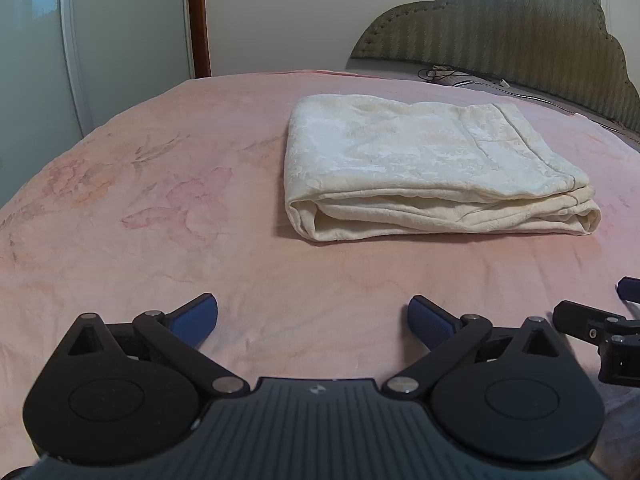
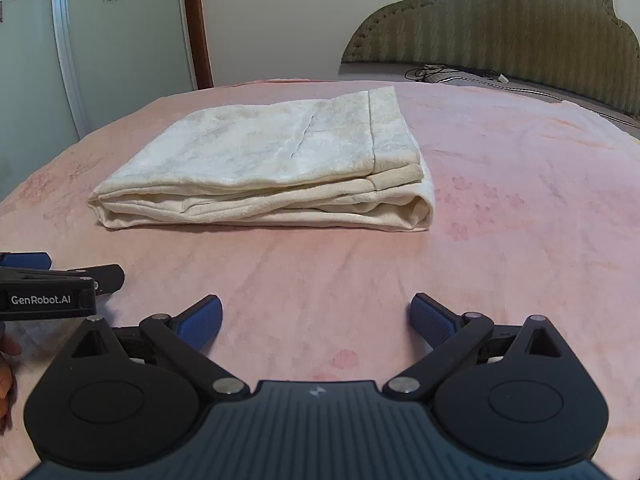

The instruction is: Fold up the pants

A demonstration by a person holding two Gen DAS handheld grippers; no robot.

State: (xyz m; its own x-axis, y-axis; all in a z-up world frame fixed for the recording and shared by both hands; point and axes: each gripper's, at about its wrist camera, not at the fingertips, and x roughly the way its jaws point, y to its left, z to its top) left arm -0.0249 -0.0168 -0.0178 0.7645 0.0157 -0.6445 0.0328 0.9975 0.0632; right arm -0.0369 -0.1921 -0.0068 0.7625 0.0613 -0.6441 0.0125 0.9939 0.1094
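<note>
Pants (image 1: 432,168) lie folded on the bed (image 1: 160,200), long axis crosswise, ahead of both. Left gripper (image 1: 313,316) and right gripper (image 2: 316,316) spread wide, empty, about equally near.

Pink bedspread (image 1: 160,208), padded headboard (image 1: 500,24)
</note>
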